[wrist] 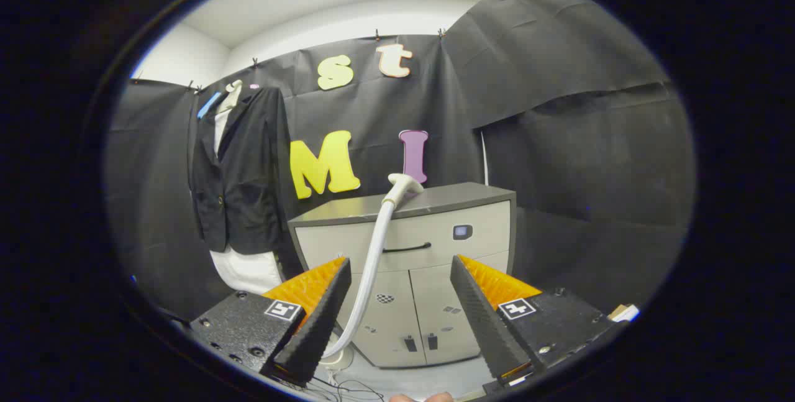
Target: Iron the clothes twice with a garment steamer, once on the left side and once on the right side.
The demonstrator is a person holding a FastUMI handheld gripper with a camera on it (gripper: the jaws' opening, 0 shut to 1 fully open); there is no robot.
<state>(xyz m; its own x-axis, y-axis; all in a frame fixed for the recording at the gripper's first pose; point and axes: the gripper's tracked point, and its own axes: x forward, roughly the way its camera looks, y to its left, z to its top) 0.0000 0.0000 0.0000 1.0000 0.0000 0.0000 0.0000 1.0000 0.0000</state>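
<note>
A black jacket (239, 172) over a white shirt (245, 270) hangs on the booth's back wall, to the left of a grey cabinet (404, 265). The garment steamer's white head (402, 186) lies on the cabinet's top, and its white hose (366, 278) drops down the cabinet's front to the floor. My gripper (400, 268) is open, well short of the cabinet, with nothing held between its fingers. The hose passes just inside the left finger (320, 315) in the view, farther off than the fingertips.
The cabinet has a drawer with a dark handle (407, 247) and two lower doors. Thin cables (348, 386) lie on the floor by the hose's lower end. A person's fingertips (422, 397) show below the gripper. Black cloth walls close in on the left and right.
</note>
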